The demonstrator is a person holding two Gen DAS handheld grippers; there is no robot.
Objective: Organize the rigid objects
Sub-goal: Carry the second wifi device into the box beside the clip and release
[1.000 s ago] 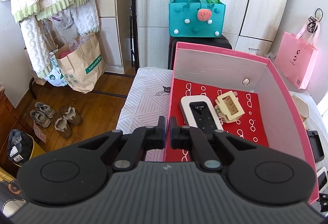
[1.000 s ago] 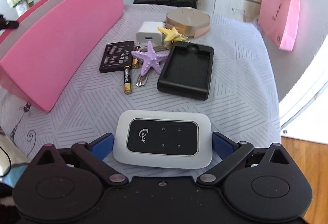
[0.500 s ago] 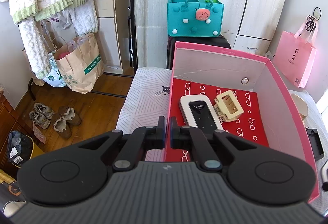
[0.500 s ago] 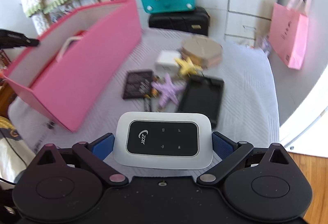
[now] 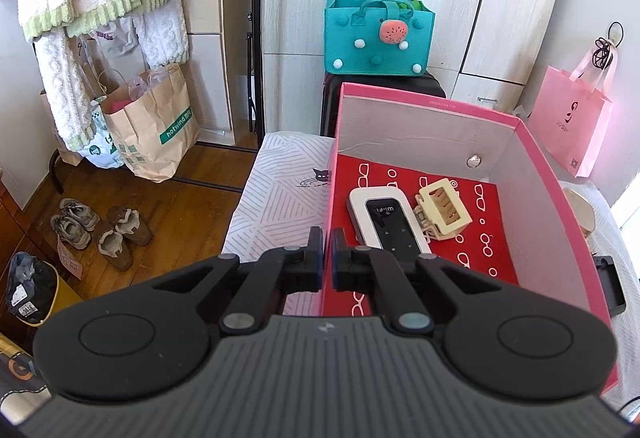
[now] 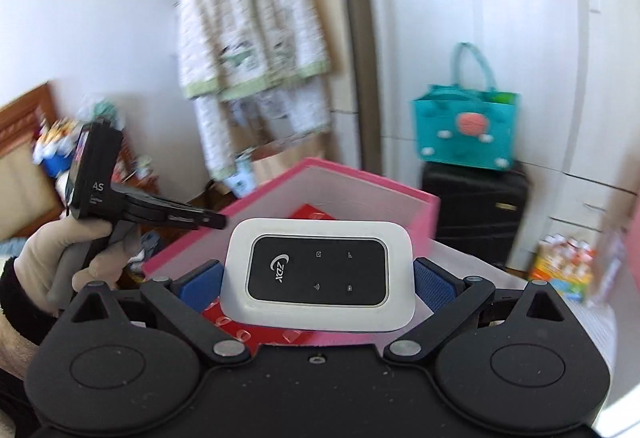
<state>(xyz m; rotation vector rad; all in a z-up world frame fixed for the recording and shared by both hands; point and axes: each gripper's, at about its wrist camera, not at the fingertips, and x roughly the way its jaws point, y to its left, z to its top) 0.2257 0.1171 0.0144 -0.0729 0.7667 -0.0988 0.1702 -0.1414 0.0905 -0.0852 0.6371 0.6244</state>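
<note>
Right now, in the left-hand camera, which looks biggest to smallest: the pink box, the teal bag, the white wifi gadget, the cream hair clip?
1. Pink box
2. Teal bag, though it stands farther off
3. White wifi gadget
4. Cream hair clip, only slightly smaller

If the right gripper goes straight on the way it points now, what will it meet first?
Probably the pink box. The right gripper, jaws shut on a white router, points over the near wall toward the red floor and far wall. Depth is unclear.

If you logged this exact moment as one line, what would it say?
right claw: shut on white wifi router, above pink box | left claw: shut, empty, at box edge | in box: second router, cream hair clip
</note>
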